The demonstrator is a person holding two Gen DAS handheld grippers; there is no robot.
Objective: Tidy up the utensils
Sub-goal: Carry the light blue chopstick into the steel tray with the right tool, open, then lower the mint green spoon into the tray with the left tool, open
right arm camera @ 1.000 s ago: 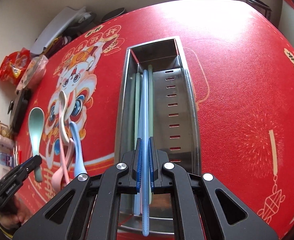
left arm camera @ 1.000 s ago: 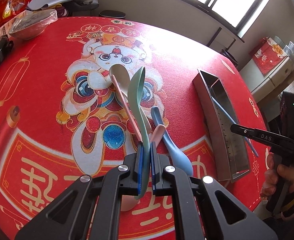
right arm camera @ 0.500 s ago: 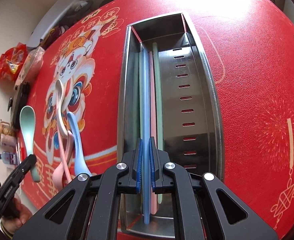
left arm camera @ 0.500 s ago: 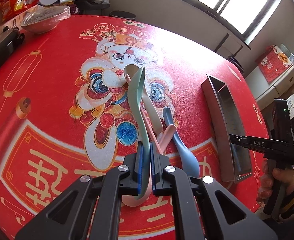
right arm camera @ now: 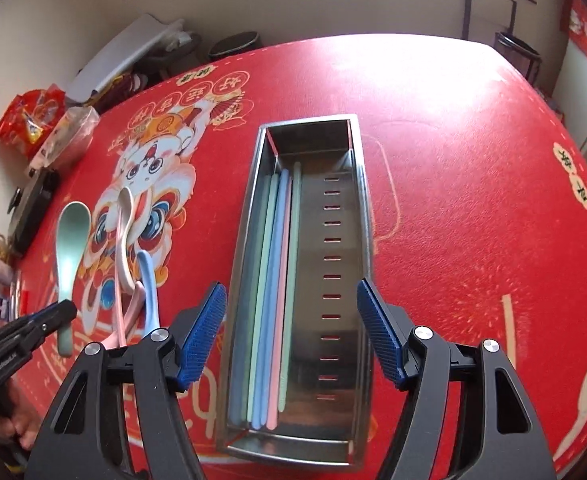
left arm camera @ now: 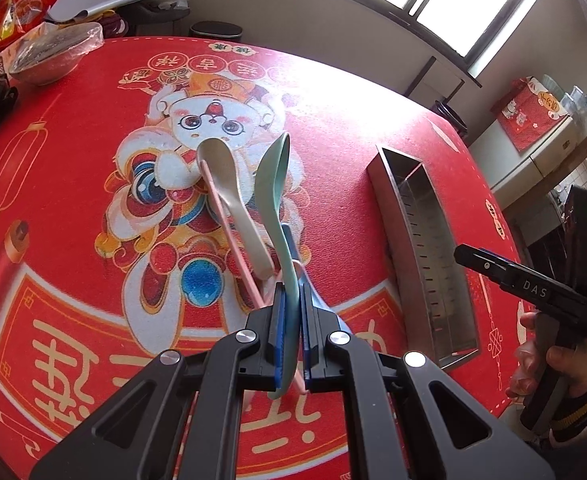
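Observation:
My left gripper (left arm camera: 291, 336) is shut on the handle of a green spoon (left arm camera: 275, 184), held above the red table mat; it also shows in the right wrist view (right arm camera: 71, 236). Below it lie a beige spoon (left arm camera: 229, 200), a pink chopstick (left arm camera: 233, 240) and a blue spoon (right arm camera: 147, 288). My right gripper (right arm camera: 291, 336) is open and empty above the near end of the steel utensil tray (right arm camera: 361, 216). Several coloured chopsticks (right arm camera: 273, 280) lie along the tray's left side. The tray also shows in the left wrist view (left arm camera: 389, 184).
A wrapped bowl (left arm camera: 49, 56) and snack bags (left arm camera: 9, 20) stand at the table's far left edge. A dark device (right arm camera: 29, 208) sits at the left edge. A round stool (right arm camera: 233, 44) stands beyond the table.
My right gripper has opened and let go of the blue chopstick, which now lies in the tray; the gripper drew back. My left gripper still holds the green spoon, shifted slightly.

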